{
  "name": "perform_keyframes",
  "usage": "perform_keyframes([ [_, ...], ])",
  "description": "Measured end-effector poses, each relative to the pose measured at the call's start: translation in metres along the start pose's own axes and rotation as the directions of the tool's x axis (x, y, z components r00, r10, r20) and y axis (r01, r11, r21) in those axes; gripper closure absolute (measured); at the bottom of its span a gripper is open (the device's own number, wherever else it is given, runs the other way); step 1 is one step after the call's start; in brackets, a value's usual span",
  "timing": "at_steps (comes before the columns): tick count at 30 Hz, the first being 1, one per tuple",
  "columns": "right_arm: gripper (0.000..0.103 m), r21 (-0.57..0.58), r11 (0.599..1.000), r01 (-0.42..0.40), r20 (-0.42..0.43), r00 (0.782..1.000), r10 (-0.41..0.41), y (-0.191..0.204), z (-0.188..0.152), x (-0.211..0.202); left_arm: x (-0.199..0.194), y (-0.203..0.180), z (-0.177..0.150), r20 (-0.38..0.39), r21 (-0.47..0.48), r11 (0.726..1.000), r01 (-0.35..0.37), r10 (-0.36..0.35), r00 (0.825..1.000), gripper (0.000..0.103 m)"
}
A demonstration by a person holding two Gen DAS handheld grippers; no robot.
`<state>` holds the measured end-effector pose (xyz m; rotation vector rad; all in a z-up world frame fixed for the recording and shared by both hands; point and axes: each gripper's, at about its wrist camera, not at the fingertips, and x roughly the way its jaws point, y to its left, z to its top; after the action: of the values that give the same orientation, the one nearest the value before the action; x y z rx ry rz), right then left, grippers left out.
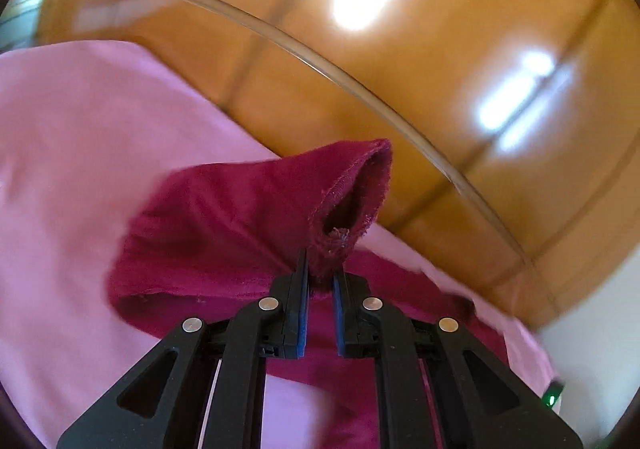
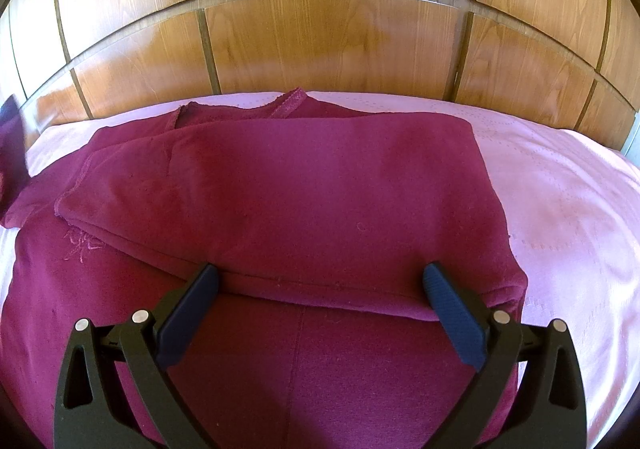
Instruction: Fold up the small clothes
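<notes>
Maroon sleeve cuff (image 1: 352, 193), pinched by the left hand-held gripper (image 1: 320, 277) (right hand-held gripper (image 2: 320, 289) gaping, empty), could slip toward six o'clock.

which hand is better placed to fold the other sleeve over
Left: its tongs are shut on the dark red knit top's sleeve cuff, lifted off the pink bedsheet. The right tongs hang open, gripping nothing.

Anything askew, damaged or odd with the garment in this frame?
Slightly. The sleeve cuff pinched in the left gripper looks frayed and fuzzy along its edge. On the maroon garment, one sleeve lies folded across at a slant. The right gripper is open above it. Nothing is spilled.
</notes>
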<state>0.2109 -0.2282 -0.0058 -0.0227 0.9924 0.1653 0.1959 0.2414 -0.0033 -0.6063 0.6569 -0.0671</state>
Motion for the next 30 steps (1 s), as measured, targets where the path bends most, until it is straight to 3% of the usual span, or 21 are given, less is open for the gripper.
perform_keyframes([
  [8, 0.002, 0.006, 1.000, -0.006, 0.001, 1.000, 0.006, 0.001, 0.000, 0.000, 0.060, -0.060, -0.047, -0.170, 0.085, 0.995, 0.050, -0.035, 0.985, 0.092],
  [10, 0.002, 0.011, 1.000, -0.011, 0.002, 1.000, 0.011, 0.001, 0.000, 0.001, 0.069, -0.063, -0.052, -0.195, 0.096, 0.995, 0.036, -0.017, 0.981, 0.073],
  [11, 0.002, 0.013, 1.000, -0.014, 0.002, 1.000, 0.014, 0.001, 0.000, 0.001, 0.068, -0.063, -0.055, -0.197, 0.088, 0.995, 0.045, -0.027, 0.980, 0.052],
  [12, 0.002, 0.015, 1.000, -0.015, 0.003, 1.000, 0.015, 0.000, 0.000, 0.001, 0.064, -0.063, -0.055, -0.185, 0.080, 0.995, 0.056, -0.041, 0.982, 0.036],
  [13, 0.002, 0.016, 1.000, -0.017, 0.002, 1.000, 0.017, 0.000, 0.000, 0.001, 0.056, -0.062, -0.056, -0.164, 0.077, 0.995, 0.058, -0.045, 0.985, 0.033],
  [17, 0.002, 0.026, 0.999, -0.029, -0.004, 1.000, 0.029, -0.001, 0.002, 0.001, 0.028, -0.056, -0.055, -0.086, 0.094, 0.995, 0.021, -0.013, 0.996, 0.032],
  [20, 0.003, 0.089, 0.994, -0.064, 0.000, 0.998, 0.064, -0.002, 0.012, -0.008, 0.011, -0.046, -0.065, -0.023, 0.115, 0.985, -0.126, 0.130, 0.991, 0.032],
  [22, 0.010, 0.160, 0.959, -0.233, 0.031, 0.972, 0.231, 0.010, 0.026, -0.018, 0.005, -0.031, -0.072, -0.013, 0.096, 0.972, -0.212, 0.215, 0.977, 0.032],
  [23, 0.012, 0.166, 0.946, -0.280, 0.032, 0.960, 0.279, 0.018, 0.030, -0.019, 0.005, -0.026, -0.075, -0.012, 0.089, 0.964, -0.249, 0.251, 0.968, 0.032],
  [24, 0.018, 0.159, 0.924, -0.348, 0.024, 0.937, 0.348, 0.036, 0.038, -0.019, 0.007, -0.019, -0.079, -0.017, 0.083, 0.955, -0.286, 0.288, 0.957, 0.032],
  [27, 0.032, 0.128, 0.888, -0.442, -0.033, 0.893, 0.449, 0.087, 0.056, -0.005, 0.011, -0.006, -0.084, -0.041, 0.036, 0.948, -0.316, 0.317, 0.948, 0.032],
  [30, 0.034, 0.126, 0.863, -0.490, -0.093, 0.860, 0.502, 0.130, 0.072, 0.019, 0.007, -0.001, -0.083, -0.031, 0.020, 0.948, -0.317, 0.317, 0.948, 0.032],
])
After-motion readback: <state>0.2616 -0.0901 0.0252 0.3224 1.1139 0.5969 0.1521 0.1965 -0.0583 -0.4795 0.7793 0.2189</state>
